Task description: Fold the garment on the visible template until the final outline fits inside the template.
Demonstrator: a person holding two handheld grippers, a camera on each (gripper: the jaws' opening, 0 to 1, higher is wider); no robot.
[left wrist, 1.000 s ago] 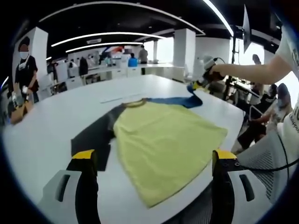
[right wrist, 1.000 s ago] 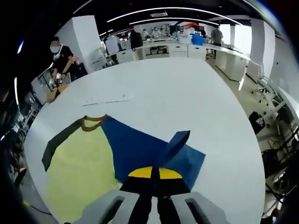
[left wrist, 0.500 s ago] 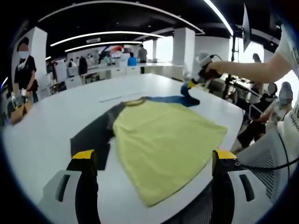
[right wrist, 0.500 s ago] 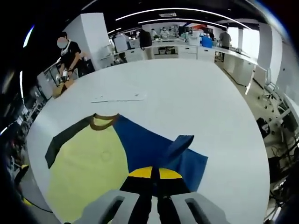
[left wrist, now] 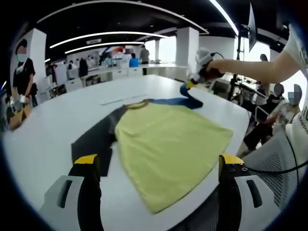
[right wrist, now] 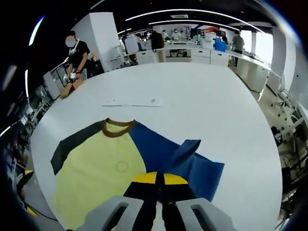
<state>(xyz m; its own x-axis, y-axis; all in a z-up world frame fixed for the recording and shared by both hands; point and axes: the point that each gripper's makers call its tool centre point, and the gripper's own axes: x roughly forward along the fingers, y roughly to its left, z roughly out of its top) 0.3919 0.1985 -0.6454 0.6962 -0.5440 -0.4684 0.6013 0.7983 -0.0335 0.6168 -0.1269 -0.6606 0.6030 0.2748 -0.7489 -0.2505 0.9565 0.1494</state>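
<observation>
Your left gripper (left wrist: 160,166) has its 2 yellow-tipped jaws spread wide with nothing between them, hovering above the near edge of the white table (left wrist: 43,130). Your right gripper (right wrist: 159,179) has its jaws pressed together on the blue sleeve (right wrist: 185,154) of the garment (right wrist: 103,171), with a fold of that blue cloth lifted up in front of the tips. In the left gripper view you can see the same right gripper (left wrist: 195,83) at the far right side of the table, your hand wrapped around it, raising the end of the blue sleeve (left wrist: 185,98) off the surface.

The garment (left wrist: 168,144) lies flat on the table between the 2 grippers: a pale yellow body, a brown collar (right wrist: 118,129), 1 dark grey sleeve (left wrist: 94,139) stretched out flat on the side away from your right gripper, and the blue sleeve on the other. A small round mark (right wrist: 121,166) sits on the yellow chest.

Beyond the collar, a thin white strip (right wrist: 132,102) lies flat on the table, apart from the garment. A person in black (right wrist: 77,55) stands past the far left end of the table, and a few seated people (left wrist: 284,103) are off to the right in the left gripper view.
</observation>
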